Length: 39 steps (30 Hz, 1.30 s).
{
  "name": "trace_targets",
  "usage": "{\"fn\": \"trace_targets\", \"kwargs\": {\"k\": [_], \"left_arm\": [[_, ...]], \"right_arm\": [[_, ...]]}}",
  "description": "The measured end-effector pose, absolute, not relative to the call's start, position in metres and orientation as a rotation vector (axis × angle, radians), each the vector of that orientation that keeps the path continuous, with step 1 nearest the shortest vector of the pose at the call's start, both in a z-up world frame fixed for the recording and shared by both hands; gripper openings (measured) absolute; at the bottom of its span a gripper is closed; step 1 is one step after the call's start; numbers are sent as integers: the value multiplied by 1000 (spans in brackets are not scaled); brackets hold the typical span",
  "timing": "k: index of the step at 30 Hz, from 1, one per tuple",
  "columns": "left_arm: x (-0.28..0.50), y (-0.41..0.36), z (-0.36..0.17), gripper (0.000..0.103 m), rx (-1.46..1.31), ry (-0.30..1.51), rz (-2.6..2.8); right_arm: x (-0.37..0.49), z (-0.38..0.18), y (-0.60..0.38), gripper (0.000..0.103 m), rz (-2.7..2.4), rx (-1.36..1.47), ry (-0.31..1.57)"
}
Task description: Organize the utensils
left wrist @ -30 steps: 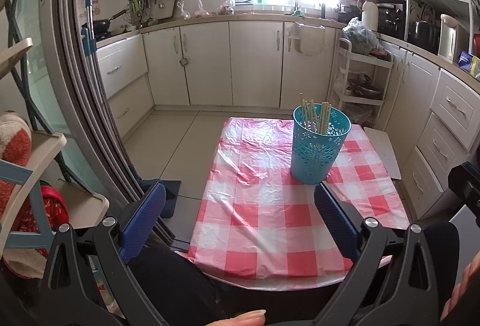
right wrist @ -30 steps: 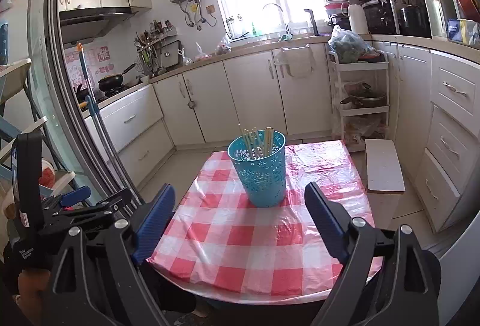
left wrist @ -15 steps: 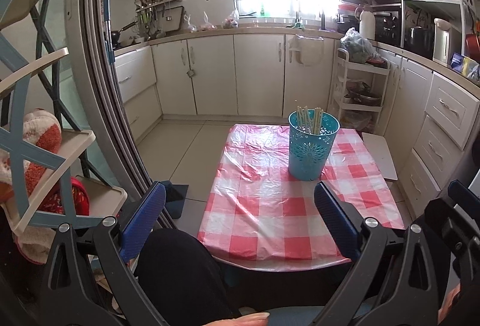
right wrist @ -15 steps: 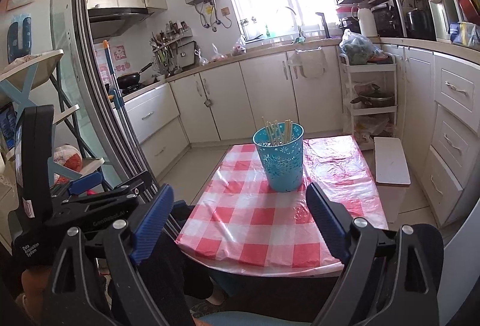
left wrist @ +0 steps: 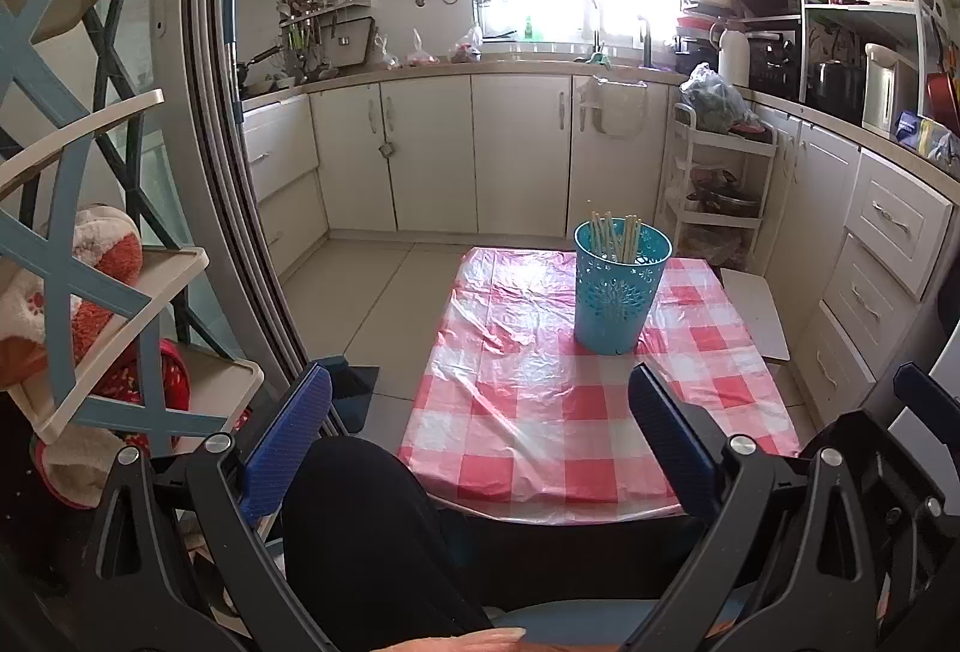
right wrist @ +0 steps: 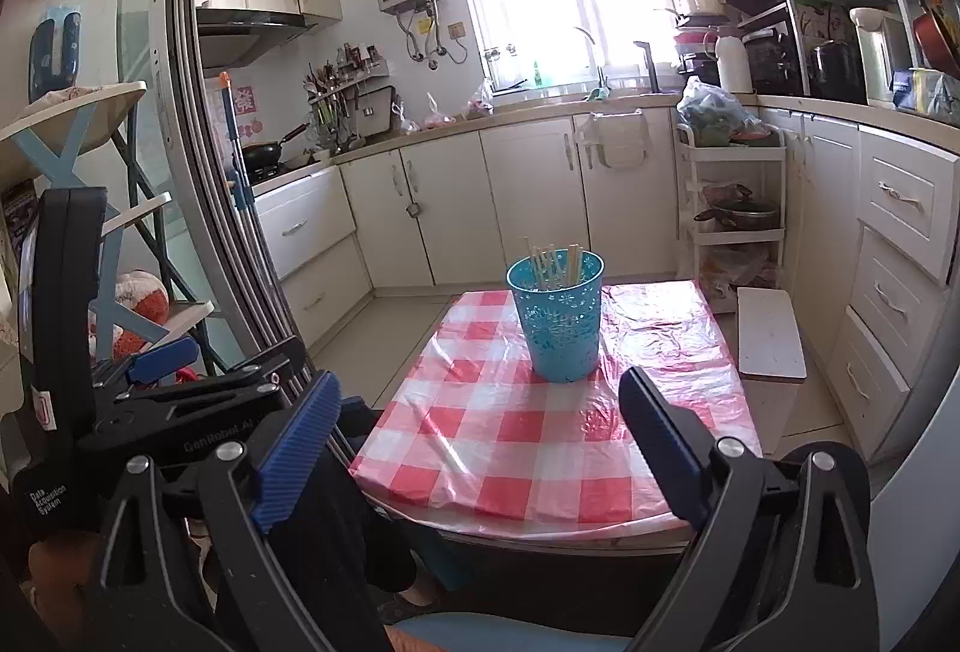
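- Left wrist view: the left gripper (left wrist: 480, 412) has its jaws spread wide with nothing between them. The blue basket (left wrist: 618, 292) stands upright at about one o'clock on the checked tablecloth (left wrist: 528, 412), toward the table's far end, with the chopsticks (left wrist: 612, 235) standing inside it. No loose utensil shows on the cloth.
- Right wrist view: the right gripper (right wrist: 480, 418) is empty, its jaws opening toward their widest. The basket sits at twelve o'clock, well apart from the pads. The left gripper appears at nine o'clock.
- Judgement: the sorting looks done, or nearly. Good practice now is to keep both tools low and clear of the basket, since a knock at its rim could tip it and spill the sticks.
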State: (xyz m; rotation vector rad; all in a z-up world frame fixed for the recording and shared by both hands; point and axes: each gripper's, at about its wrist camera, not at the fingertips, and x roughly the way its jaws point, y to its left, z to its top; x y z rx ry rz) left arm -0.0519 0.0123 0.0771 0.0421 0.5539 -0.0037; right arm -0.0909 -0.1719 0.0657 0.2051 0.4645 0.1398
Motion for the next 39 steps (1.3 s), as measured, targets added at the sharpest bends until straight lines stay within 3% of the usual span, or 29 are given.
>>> {"fn": "trace_targets", "kwargs": {"k": [39], "left_arm": [[-55,14,81,95,42,545,1]], "right_arm": [[-97,65,-168,93,151,183,466]]}}
